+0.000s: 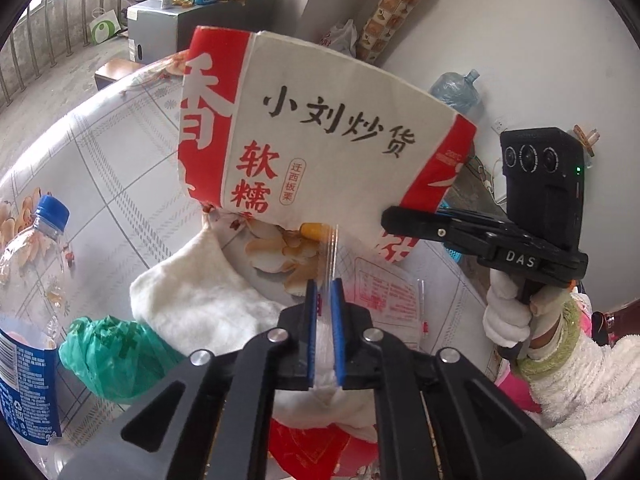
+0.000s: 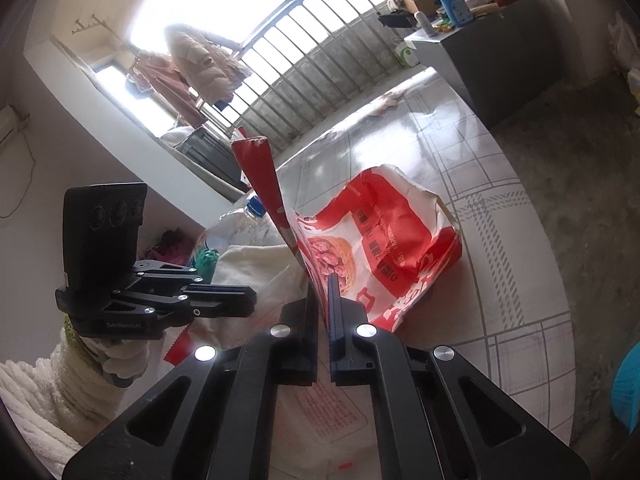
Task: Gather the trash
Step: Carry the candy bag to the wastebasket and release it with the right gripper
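A red and white paper snack bag (image 1: 320, 128) with black Chinese writing hangs above the table. My right gripper (image 2: 323, 304) is shut on its lower edge; in the right wrist view the bag (image 2: 376, 240) rises from between the pads. In the left wrist view the right gripper (image 1: 404, 220) grips the bag's lower right corner. My left gripper (image 1: 324, 300) is shut on a clear plastic wrapper (image 1: 330, 248) that stands up between its blue pads. The left gripper (image 2: 240, 298) shows at the left in the right wrist view, beside a white cloth (image 2: 256, 272).
On the round table (image 1: 104, 152) lie a white cloth (image 1: 200, 296), a crumpled green plastic bag (image 1: 112, 356), a clear water bottle with blue cap (image 1: 32, 280) and a printed clear wrapper (image 1: 384, 296). A grey cabinet (image 1: 168, 28) with clutter stands behind. Railings (image 2: 320, 56) lie beyond.
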Available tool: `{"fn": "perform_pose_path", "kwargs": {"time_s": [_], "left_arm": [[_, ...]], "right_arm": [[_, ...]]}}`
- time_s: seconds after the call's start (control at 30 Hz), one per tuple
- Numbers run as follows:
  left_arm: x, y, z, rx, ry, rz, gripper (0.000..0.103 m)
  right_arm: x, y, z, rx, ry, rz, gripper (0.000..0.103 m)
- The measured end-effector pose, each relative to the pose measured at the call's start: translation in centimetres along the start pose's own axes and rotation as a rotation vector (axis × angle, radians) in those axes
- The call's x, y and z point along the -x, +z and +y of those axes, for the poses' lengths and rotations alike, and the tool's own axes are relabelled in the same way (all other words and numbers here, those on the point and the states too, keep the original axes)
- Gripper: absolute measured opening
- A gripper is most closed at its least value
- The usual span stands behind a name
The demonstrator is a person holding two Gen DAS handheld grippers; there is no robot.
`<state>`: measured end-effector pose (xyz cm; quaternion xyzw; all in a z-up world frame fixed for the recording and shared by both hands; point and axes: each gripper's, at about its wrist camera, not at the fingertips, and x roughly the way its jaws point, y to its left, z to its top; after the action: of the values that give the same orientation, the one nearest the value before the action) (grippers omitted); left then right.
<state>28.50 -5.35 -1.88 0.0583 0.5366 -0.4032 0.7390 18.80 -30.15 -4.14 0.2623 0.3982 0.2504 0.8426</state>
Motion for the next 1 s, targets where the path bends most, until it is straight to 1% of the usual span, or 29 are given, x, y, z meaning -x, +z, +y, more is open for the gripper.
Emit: {"fn": "perform_pose_path", "kwargs": {"time_s": [0.23,0.33,0.5,0.6,0.8,1.0], "left_arm": [[2.8,-0.6,-1.7,-0.022,-0.034,-0.074,0.003],[4.3,-0.8,-2.8,-0.031,-0.058,-0.113,0.002],[6.0,-1.2,-4.3,-0.059,-0.085,-0.152,0.0],[6.8,-1.2,-5.4,-0.07,-0.096,-0.181,0.0],[7.5,-1.1,-6.4,-0.073,-0.109,-0.21,0.0],[8.8,-0.5,-7.9,-0.092,-0.147,-0.257,0.0]], "right_arm": [[1.4,0.3,0.3,-0.019,0.003,-0.056,0.0],[2.5,0.4,0.4,-0.036,0.004,-0.09,0.0],[4.6,0.4,0.4,-0.062,0.002,-0.137,0.0],[6.0,0.0,0.5,-0.071,-0.005,-0.164,0.0],[8.6,-0.5,-0.1,-0.093,-0.03,-0.218,0.0],[11.4,-1.7,-1.1,-0.138,-0.058,-0.285,0.0]]}}
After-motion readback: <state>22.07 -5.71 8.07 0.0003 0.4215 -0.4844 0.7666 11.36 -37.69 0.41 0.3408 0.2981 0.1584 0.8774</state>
